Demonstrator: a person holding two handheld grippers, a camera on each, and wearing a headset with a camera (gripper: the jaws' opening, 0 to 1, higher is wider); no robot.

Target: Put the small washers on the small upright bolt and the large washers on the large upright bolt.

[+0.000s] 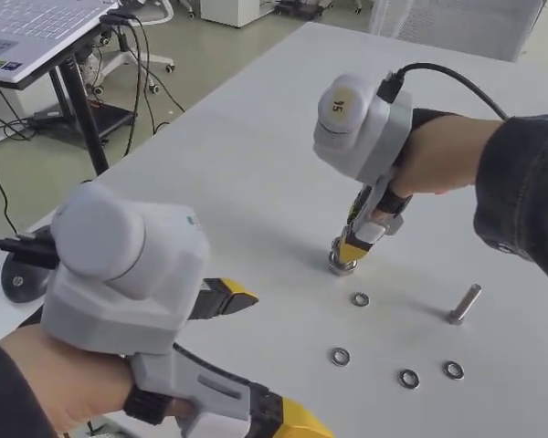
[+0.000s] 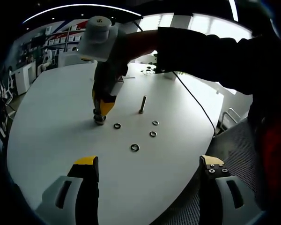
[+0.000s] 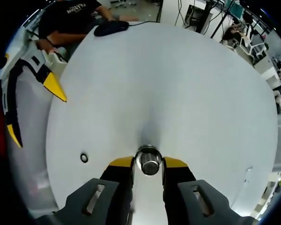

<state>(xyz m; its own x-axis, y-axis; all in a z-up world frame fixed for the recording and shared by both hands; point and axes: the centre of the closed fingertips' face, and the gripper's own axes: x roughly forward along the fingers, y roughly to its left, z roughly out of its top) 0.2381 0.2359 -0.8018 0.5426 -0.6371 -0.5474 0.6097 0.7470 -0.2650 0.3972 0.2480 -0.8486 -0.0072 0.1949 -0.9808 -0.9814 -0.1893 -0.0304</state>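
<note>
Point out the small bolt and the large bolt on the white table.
small bolt (image 1: 464, 303): head view, middle of its shaft.
large bolt (image 3: 150, 162): right gripper view, its top end, between the jaws.

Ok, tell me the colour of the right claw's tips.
Yellow. The tips of the right claw show best in the right gripper view.

Four washers (image 1: 341, 356) lie flat near the small upright bolt (image 1: 464, 304).
</note>
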